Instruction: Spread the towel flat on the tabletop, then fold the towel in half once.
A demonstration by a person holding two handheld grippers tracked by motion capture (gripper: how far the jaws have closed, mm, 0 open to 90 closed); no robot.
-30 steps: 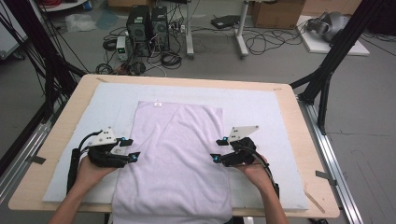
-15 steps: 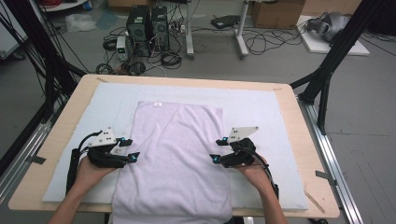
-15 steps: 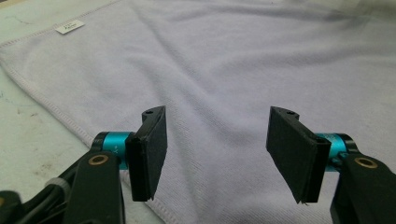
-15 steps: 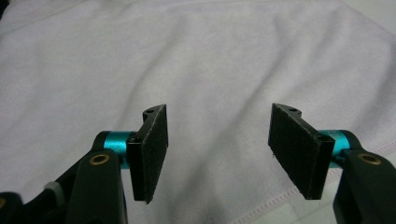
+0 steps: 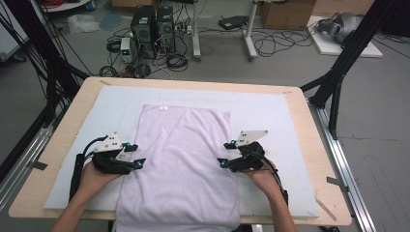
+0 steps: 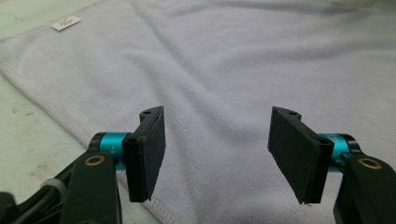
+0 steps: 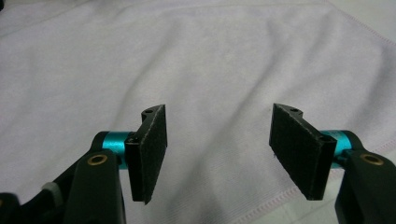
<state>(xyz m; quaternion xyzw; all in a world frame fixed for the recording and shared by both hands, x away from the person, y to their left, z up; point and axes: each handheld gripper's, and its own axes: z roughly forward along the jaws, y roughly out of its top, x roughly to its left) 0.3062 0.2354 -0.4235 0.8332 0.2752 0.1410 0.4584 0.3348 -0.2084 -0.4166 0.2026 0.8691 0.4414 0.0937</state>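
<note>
Two hand-held grippers, left point(image 5: 134, 154) and right point(image 5: 225, 153), gape empty beside the towel point(image 5: 181, 164), whose long axis runs away from the person.

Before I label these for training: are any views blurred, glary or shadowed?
High view: soft but even light, no glare, towel readable. Left gripper view: pads sharp, the towel's far end and label soft. Right gripper view: pads sharp, far cloth washed pale.
</note>
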